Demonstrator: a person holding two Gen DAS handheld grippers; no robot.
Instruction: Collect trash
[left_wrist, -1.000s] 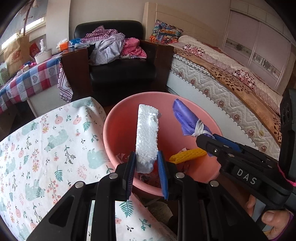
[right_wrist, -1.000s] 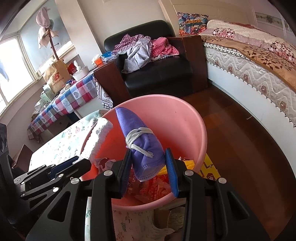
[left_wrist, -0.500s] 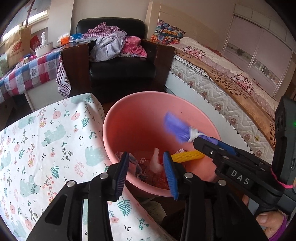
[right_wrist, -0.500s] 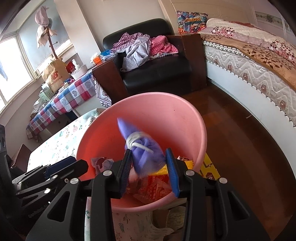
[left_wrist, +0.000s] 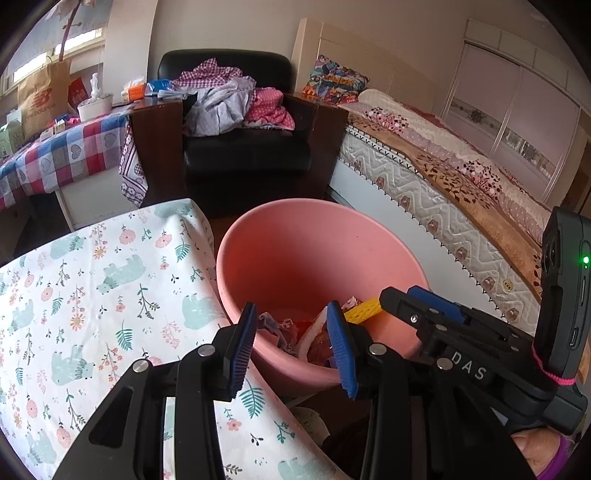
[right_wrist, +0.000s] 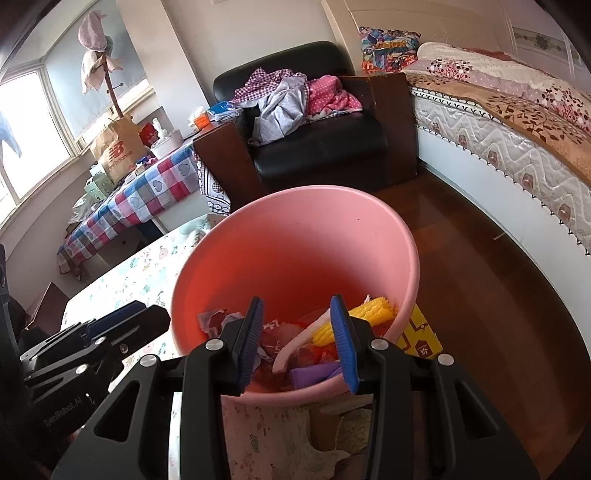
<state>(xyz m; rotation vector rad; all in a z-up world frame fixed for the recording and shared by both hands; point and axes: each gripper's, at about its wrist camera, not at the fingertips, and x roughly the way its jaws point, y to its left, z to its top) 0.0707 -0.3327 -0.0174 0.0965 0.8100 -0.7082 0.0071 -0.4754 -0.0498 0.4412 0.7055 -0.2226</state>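
Observation:
A pink bin (left_wrist: 314, 206) stands beside the table and holds mixed trash. My left gripper (left_wrist: 292, 306) is open over its near rim, with nothing between its blue pads. A white foam strip (right_wrist: 295, 347) lies inside on the trash, next to a yellow ridged piece (right_wrist: 369, 317). My right gripper (right_wrist: 297, 300) hangs over the bin (right_wrist: 295, 192) too, jaws apart and empty. Under it a purple cloth bundle (right_wrist: 314, 373) rests in the bin. In the left wrist view the right gripper's fingers (left_wrist: 424, 295) reach in from the right.
A floral tablecloth (left_wrist: 92, 295) covers the table left of the bin. Behind stand a black armchair (left_wrist: 243, 147) piled with clothes, a checked table (left_wrist: 62, 155) and a bed (left_wrist: 461, 192). A yellow box (right_wrist: 421, 339) lies on the wooden floor by the bin.
The left jaws opened and the white foam strip fell into the bin. The purple bundle left the right gripper and now lies among the trash.

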